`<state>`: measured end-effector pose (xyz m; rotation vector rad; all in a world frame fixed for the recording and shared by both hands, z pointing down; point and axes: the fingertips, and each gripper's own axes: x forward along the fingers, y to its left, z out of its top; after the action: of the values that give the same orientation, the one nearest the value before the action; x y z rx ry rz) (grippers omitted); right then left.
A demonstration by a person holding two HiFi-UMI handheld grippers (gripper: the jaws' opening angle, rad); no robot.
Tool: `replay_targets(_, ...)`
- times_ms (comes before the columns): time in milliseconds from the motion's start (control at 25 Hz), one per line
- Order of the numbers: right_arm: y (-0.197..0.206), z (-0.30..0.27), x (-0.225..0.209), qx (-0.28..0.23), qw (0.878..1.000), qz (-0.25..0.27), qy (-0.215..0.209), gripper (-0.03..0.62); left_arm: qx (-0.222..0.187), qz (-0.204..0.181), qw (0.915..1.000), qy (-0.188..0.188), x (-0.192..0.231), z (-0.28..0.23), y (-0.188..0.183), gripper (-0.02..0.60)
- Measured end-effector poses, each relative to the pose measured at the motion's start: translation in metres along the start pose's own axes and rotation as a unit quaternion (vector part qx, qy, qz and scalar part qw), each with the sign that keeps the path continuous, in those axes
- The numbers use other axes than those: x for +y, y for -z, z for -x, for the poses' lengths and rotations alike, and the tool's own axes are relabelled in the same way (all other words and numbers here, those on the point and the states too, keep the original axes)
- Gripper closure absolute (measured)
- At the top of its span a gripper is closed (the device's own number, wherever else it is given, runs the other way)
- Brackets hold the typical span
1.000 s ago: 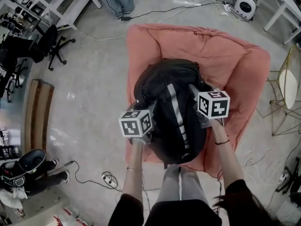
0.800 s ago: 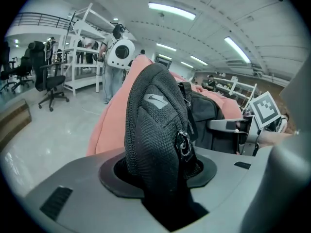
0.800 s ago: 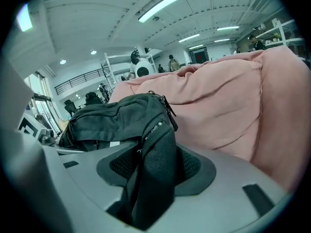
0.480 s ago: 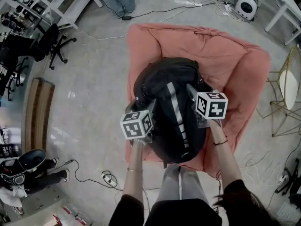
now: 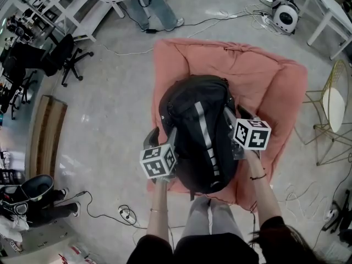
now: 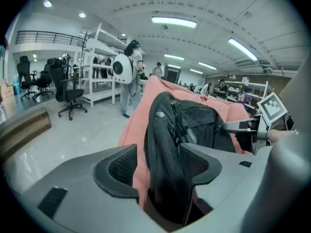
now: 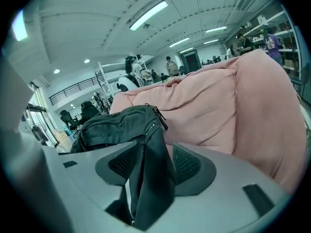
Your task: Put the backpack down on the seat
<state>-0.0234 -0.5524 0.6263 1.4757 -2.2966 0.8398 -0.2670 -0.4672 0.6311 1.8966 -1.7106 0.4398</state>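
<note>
A black backpack (image 5: 198, 131) with a grey stripe lies on the pink cushioned seat (image 5: 264, 76). My left gripper (image 5: 163, 136) is at its left side and my right gripper (image 5: 236, 114) at its right side. In the left gripper view the jaws (image 6: 163, 166) stand wide, and a black mesh shoulder strap (image 6: 163, 144) hangs loosely between the pads. In the right gripper view the jaws (image 7: 150, 166) are also spread, with a dark strap (image 7: 148, 178) slack between them. The backpack's body (image 7: 116, 125) rests against the seat's pink back (image 7: 218, 106).
A black office chair (image 5: 63, 56) and a wooden bench (image 5: 47, 131) stand on the floor to the left. A gold wire chair (image 5: 330, 109) is at the right. A white round machine (image 5: 286, 4), cables and a standing person's legs (image 5: 157, 4) are beyond the seat.
Both grippers' jaws have spread apart and released their hold on the straps. The grippers have drawn back slightly toward me. The backpack stays resting on the seat.
</note>
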Motion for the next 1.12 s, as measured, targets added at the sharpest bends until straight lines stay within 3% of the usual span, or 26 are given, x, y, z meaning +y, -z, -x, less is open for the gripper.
replay_targets(240,-0.001,0.033,0.010,-0.006,1.000,0.027,0.003,0.504,-0.037,-0.023,0.9987,-0.027,-0.003,0.041,-0.012,0.487)
replay_targets(400,-0.001,0.056,0.026,-0.011,0.999,0.045,-0.005,0.563,-0.042,-0.050,0.9978,-0.013,-0.018,0.063,-0.018,0.550)
replay_targets(880,-0.028,0.150,0.085,-0.054,0.990,0.111,-0.068,0.580,-0.076,-0.092,0.9911,0.058,-0.061,0.151,-0.037,0.568)
replay_targets(1120,-0.048,0.199,0.099,-0.087,0.985,0.121,-0.083,0.580,-0.101,-0.118,0.9852,0.074,-0.077,0.191,-0.059,0.568)
